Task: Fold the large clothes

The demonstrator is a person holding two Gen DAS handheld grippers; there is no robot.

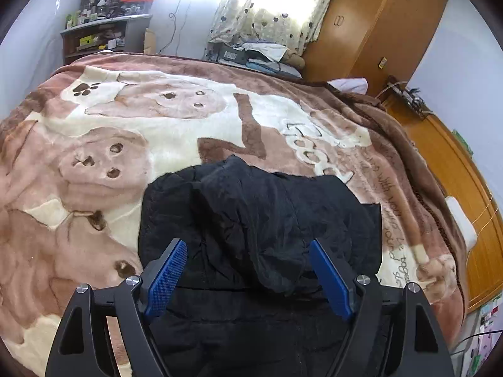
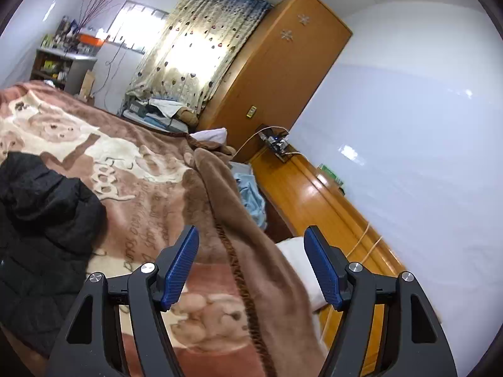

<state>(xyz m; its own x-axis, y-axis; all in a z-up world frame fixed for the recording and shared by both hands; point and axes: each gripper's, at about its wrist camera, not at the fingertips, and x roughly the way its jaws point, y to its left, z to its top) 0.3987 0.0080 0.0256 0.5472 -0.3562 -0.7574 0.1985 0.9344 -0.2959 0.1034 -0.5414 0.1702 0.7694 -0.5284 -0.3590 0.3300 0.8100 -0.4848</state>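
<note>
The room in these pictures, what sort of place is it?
It looks like a bedroom in a home. A bed is covered with a plush dog-print blanket, a tall wooden wardrobe stands in the corner, and a heart-patterned curtain hangs at the window. A black jacket lies on the blanket.

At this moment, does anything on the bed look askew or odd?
The black jacket lies bunched and rumpled, not flat. The blanket has its right edge flipped back in a ridge, exposing a light blue cloth beside the bed.
</note>
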